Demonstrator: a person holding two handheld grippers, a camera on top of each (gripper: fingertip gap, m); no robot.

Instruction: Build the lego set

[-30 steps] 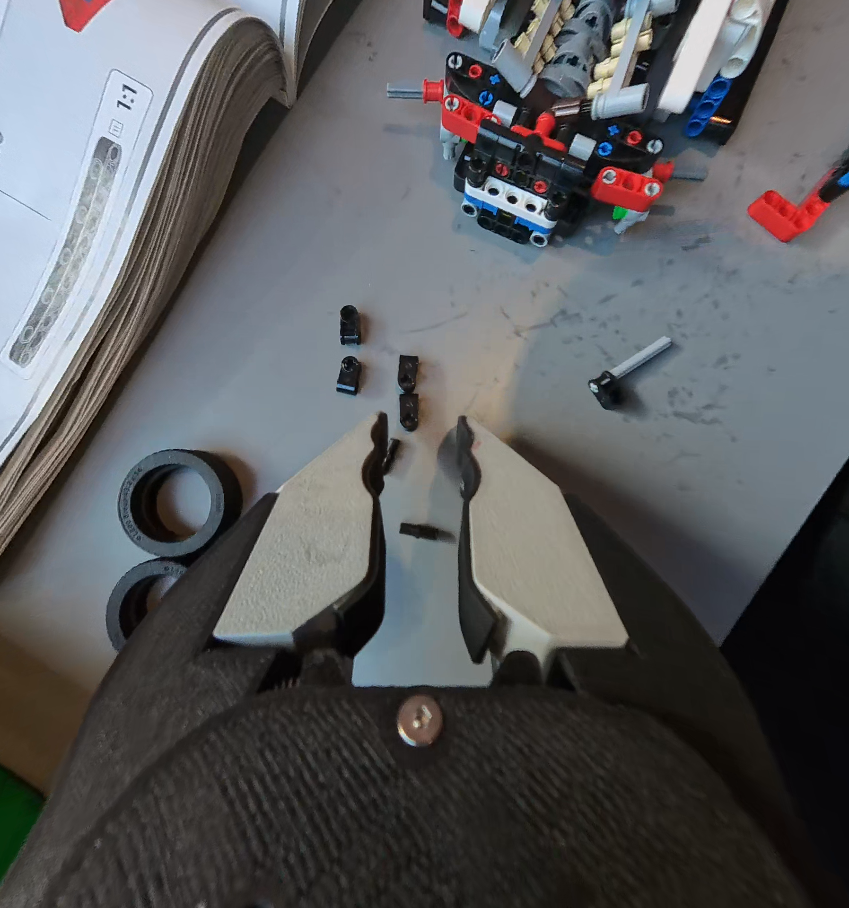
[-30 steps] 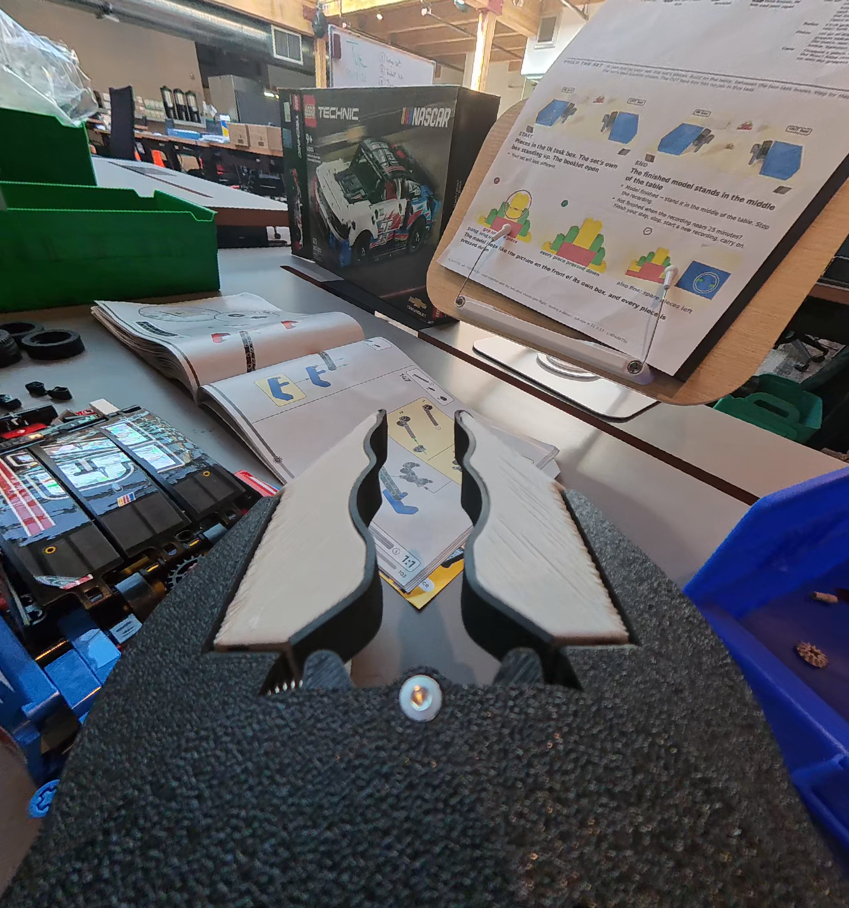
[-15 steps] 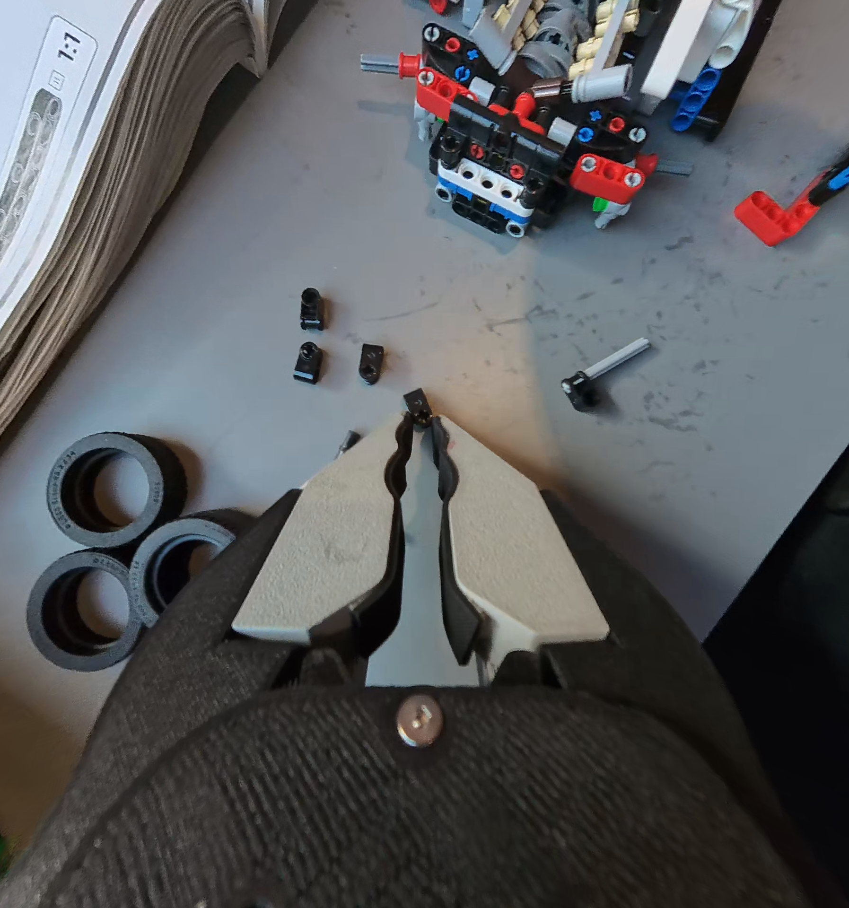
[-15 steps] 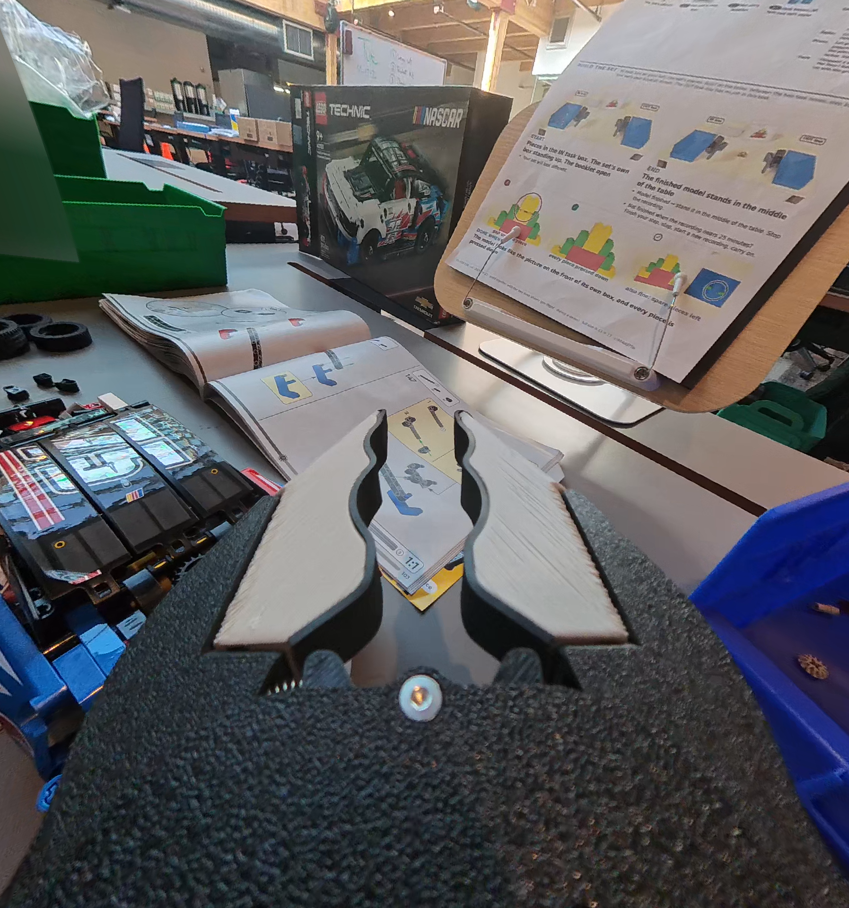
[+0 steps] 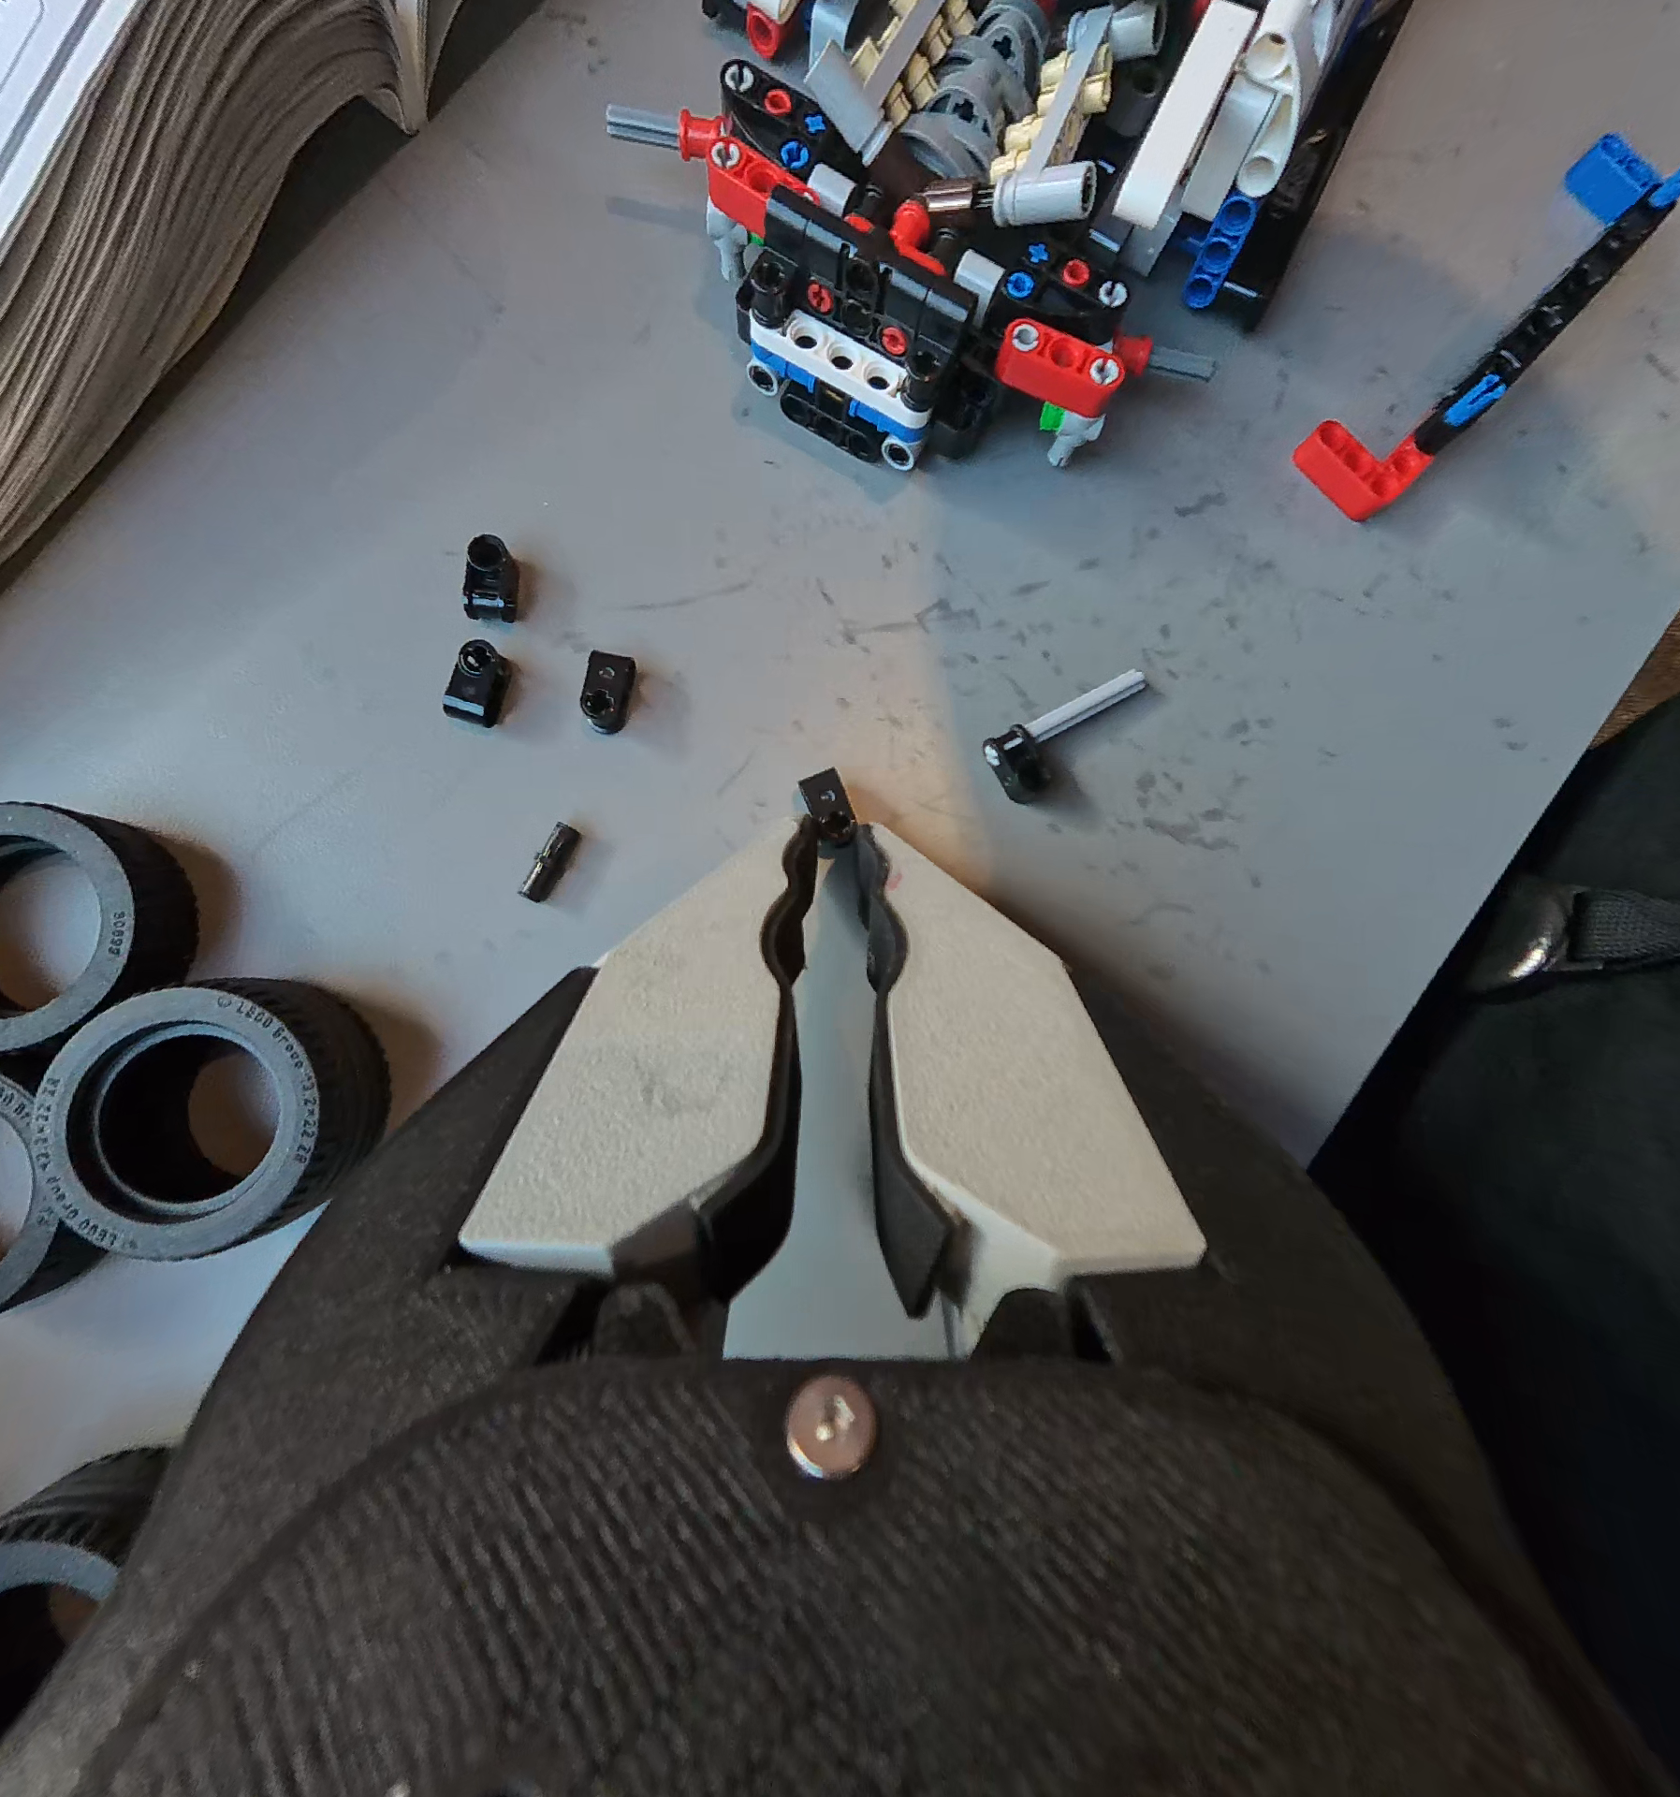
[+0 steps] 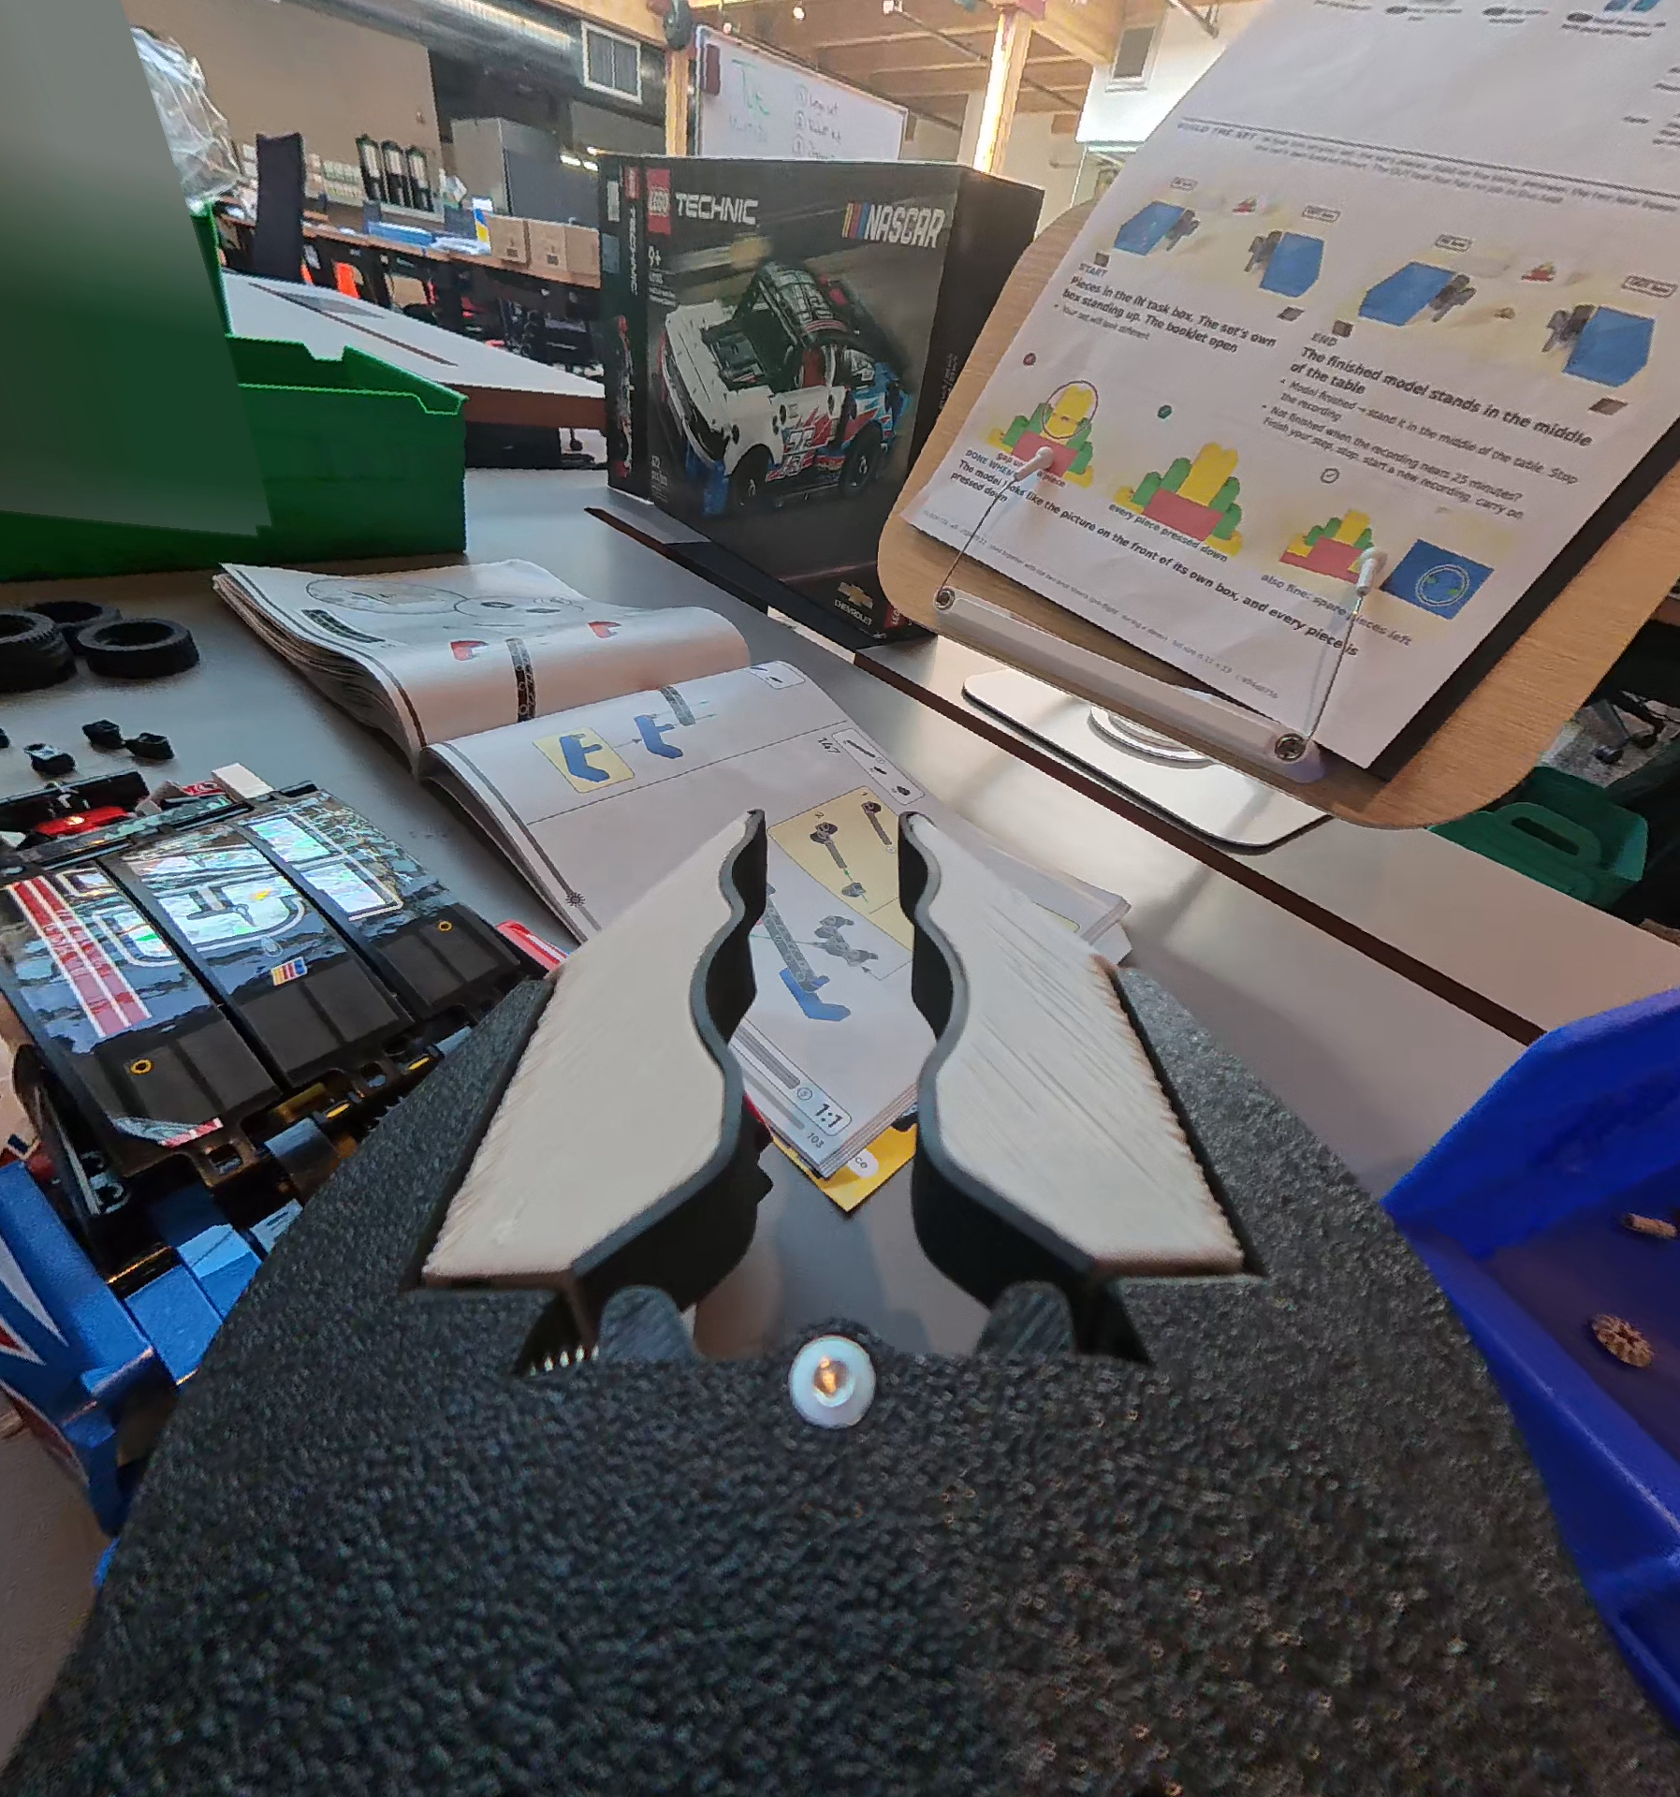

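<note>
**Left gripper pinches a small black piece; right gripper waits open**

In the left wrist view, a thick booklet [image 5: 136, 194] lies at the far left. Below it sit black tires [image 5: 174, 1118], bunched close together on the gray table [image 5: 1302, 875]. Next come three little black pieces [image 5: 486, 579] lying near each other, and a tiny black pin [image 5: 549, 861] just below them. In the middle, the left gripper [image 5: 831, 838] has its fingers squeezed onto a small black connector [image 5: 824, 805] at the very tips. The connector pokes out past the tips, above the table. Above it, well apart, stands the half-built car [image 5: 913, 292], with red, blue, black and white parts. To the right of the gripper lies a gray rod with a black end [image 5: 1059, 724]. Farther right is a long black bar with a red corner piece [image 5: 1361, 467].

In the right wrist view, a green bin [image 6: 349, 457] sits at the far left. The car's shiny black roof [image 6: 213, 933] is low on the left. The open booklet [image 6: 622, 768] lies in the middle. The right gripper [image 6: 831, 846] hangs above it with its fingers spread apart and nothing between them. Behind stands the set's box [image 6: 797, 369]. A paper sheet on a wooden stand [image 6: 1302, 408] leans on the right, and a blue bin [image 6: 1594, 1361] sits at the far right.
</note>
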